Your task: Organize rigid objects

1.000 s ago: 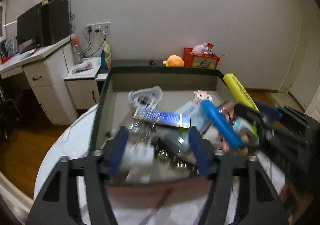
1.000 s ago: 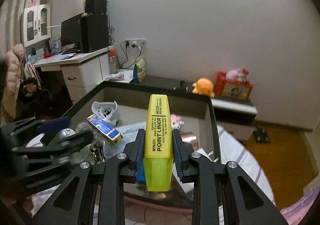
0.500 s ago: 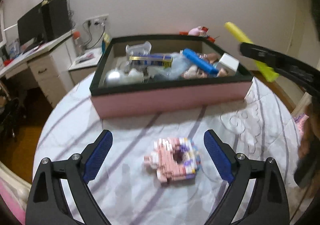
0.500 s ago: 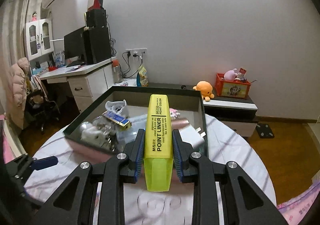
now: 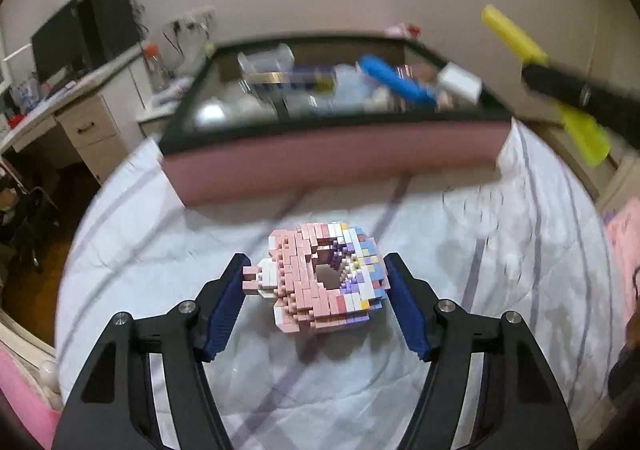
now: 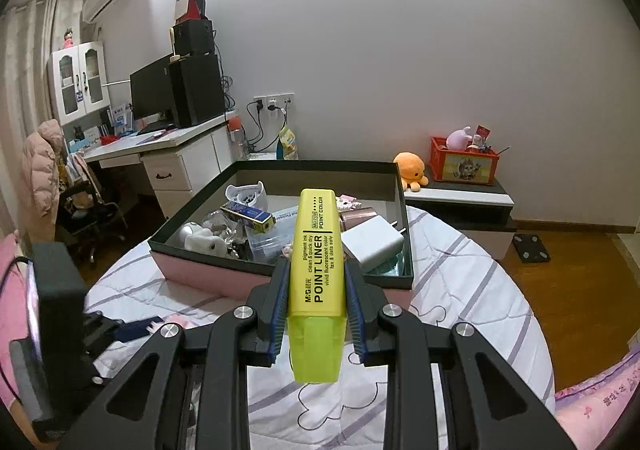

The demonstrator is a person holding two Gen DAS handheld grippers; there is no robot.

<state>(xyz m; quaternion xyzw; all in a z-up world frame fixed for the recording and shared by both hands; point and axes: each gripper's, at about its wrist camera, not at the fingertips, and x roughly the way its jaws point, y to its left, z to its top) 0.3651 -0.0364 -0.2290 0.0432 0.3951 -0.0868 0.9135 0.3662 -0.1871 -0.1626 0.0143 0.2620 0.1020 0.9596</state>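
A pink and pastel brick-built ring model (image 5: 324,282) lies on the white quilted tablecloth (image 5: 132,250). My left gripper (image 5: 317,260) straddles it with its jaws closing. The blue pads (image 5: 224,314) sit close beside the model's two sides, and I cannot see them pressing. My right gripper (image 6: 316,264) is shut on a yellow highlighter (image 6: 318,250) held above the table's near side. In the left wrist view it shows blurred at the upper right (image 5: 580,94). Behind stands the pink box with a dark rim (image 5: 332,166), (image 6: 208,270).
The box holds several things, among them a blue tube (image 5: 394,80), a white charger (image 6: 372,242) and a blue-gold carton (image 6: 248,214). A desk with a monitor (image 6: 152,90) is at the left. A low cabinet with an orange plush (image 6: 412,170) is at the back.
My left gripper drew back out of the box, dropped over the brick model on the cloth, opened wide, then narrowed round it. My right gripper pulled back from the box with the highlighter.
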